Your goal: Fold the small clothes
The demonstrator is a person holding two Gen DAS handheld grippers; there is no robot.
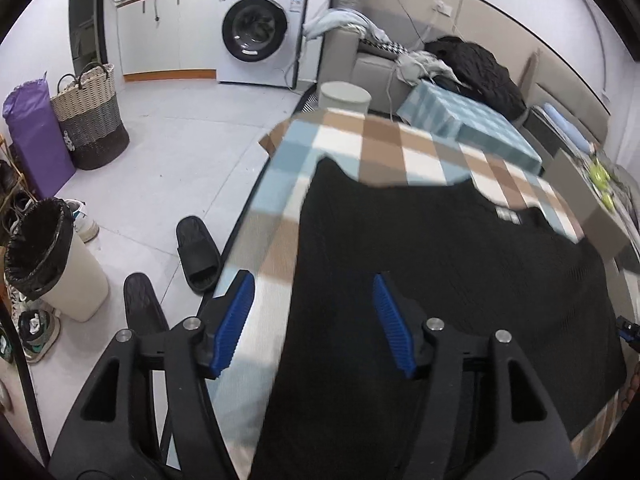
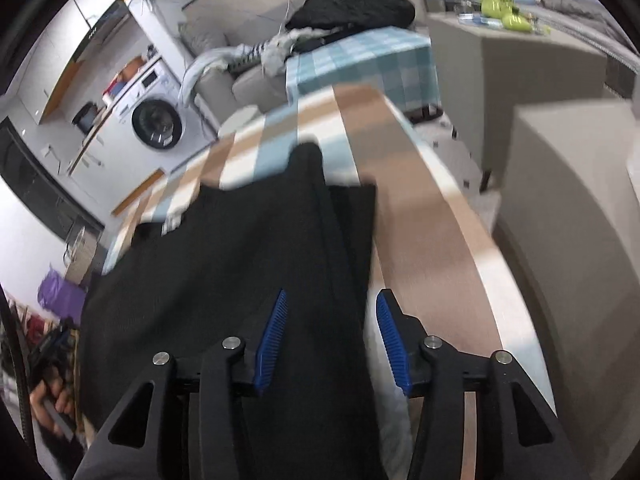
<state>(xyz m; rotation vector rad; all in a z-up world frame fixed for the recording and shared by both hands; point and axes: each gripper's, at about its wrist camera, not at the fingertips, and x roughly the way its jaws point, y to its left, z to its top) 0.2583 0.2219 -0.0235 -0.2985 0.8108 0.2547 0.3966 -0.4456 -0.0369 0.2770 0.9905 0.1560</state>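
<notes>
Checked cloth in brown, pale blue and white covers the tabletop (image 1: 384, 140), and on it lies a black knit garment (image 1: 440, 272), spread flat, its neckline with a small label toward the far edge. In the right wrist view one side of the garment (image 2: 224, 264) is folded over, leaving a long straight edge down the middle. On the floor beside the tabletop stand a woven laundry basket (image 1: 90, 120), contents unseen, and a white bin (image 1: 56, 260) lined with a black bag. The left gripper (image 1: 314, 324) hangs over the garment's left edge, jaws wide apart and holding nothing. The right gripper (image 2: 332, 340) hangs over the right edge, jaws apart, also holding nothing.
</notes>
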